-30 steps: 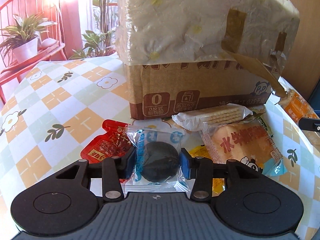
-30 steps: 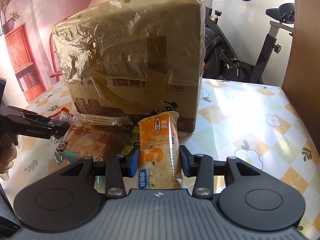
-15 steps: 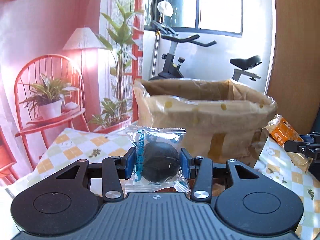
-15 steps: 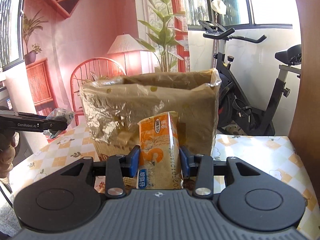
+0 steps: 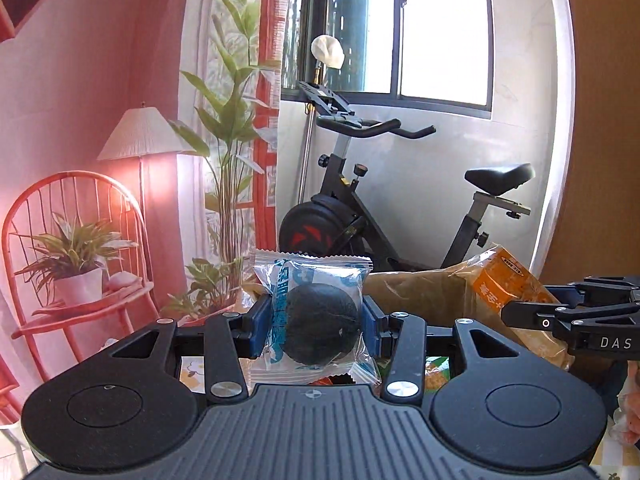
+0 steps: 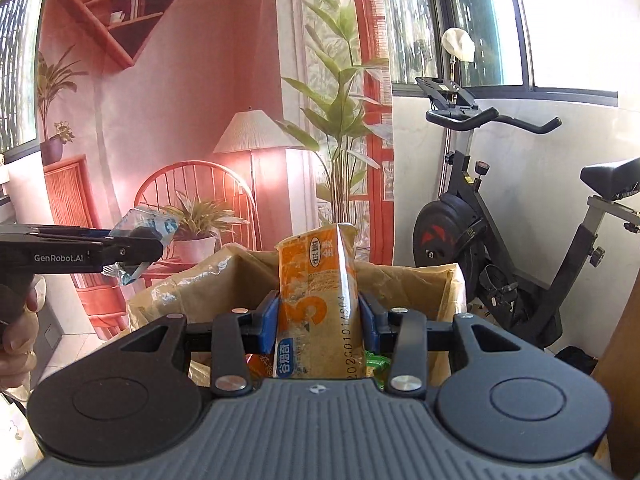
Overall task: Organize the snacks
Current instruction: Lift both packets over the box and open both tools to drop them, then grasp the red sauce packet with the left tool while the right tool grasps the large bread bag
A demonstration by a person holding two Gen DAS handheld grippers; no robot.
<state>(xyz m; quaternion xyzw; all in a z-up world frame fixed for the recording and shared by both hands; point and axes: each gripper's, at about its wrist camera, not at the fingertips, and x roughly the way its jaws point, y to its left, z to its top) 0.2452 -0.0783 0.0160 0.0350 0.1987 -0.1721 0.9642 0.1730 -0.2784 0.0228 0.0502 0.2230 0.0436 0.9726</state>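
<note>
Snacks sit in both of our grippers. Our left gripper (image 5: 317, 322) pinches a clear packet (image 5: 312, 320) with a dark round cake inside. Its blue pads (image 5: 259, 326) press on the two sides of the packet, which stands upright between them. Our right gripper (image 6: 319, 322) pinches an orange snack bag (image 6: 318, 304), also upright, with the blue pads tight on both sides.

We see a big cardboard box (image 6: 400, 292) just past the right gripper. It is open at the top and wrapped in shiny plastic. Down inside it we can see bits of other snack packs (image 6: 374, 362), green and orange. The orange bag is held up at the near edge of the box. In the left view, the clear packet is up by the left end of the box (image 5: 412, 292).

Behind the box we see an exercise bike (image 5: 400, 208), a tall plant (image 5: 232, 120), a lamp (image 5: 140, 134) and a red chair (image 5: 76, 248) with a potted plant on it.
</note>
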